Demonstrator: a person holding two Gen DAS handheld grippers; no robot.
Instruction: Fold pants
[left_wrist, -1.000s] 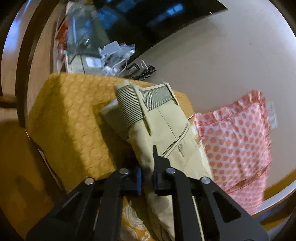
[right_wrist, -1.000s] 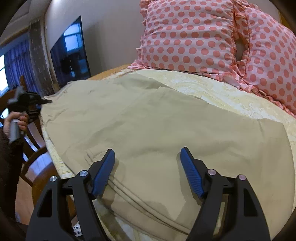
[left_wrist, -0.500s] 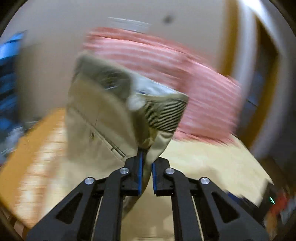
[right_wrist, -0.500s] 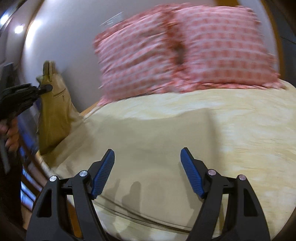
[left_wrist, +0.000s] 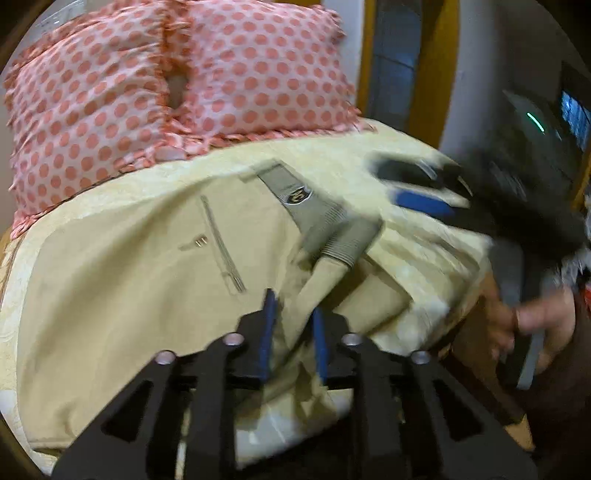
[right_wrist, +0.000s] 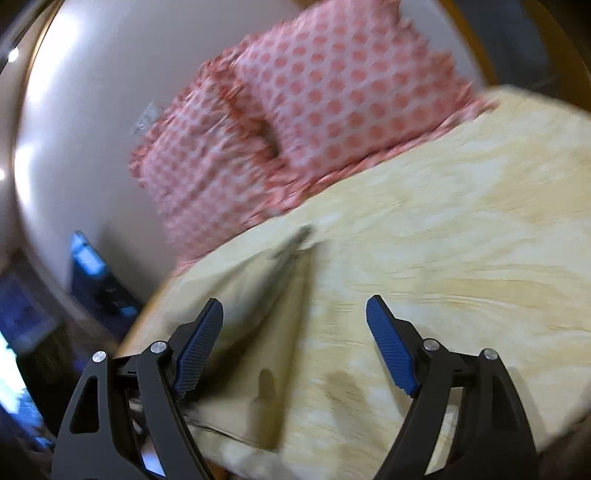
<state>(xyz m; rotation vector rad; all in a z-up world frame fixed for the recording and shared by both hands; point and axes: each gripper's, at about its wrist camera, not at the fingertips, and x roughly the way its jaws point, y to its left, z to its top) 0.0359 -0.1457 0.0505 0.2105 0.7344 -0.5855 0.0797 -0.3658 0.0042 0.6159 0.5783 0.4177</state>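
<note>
Motion blur smears my right gripper (left_wrist: 424, 192), so I can't read its edges there. My left gripper (left_wrist: 291, 332) pinches the pants (left_wrist: 122, 266), lying on the bedspread (right_wrist: 461, 229) below the pillows (left_wrist: 147, 92). My right spreads wide, empty.

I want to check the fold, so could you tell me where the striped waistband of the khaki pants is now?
In the left wrist view, the striped waistband lies right of centre on the yellow bedspread, just beyond the left gripper.
</note>
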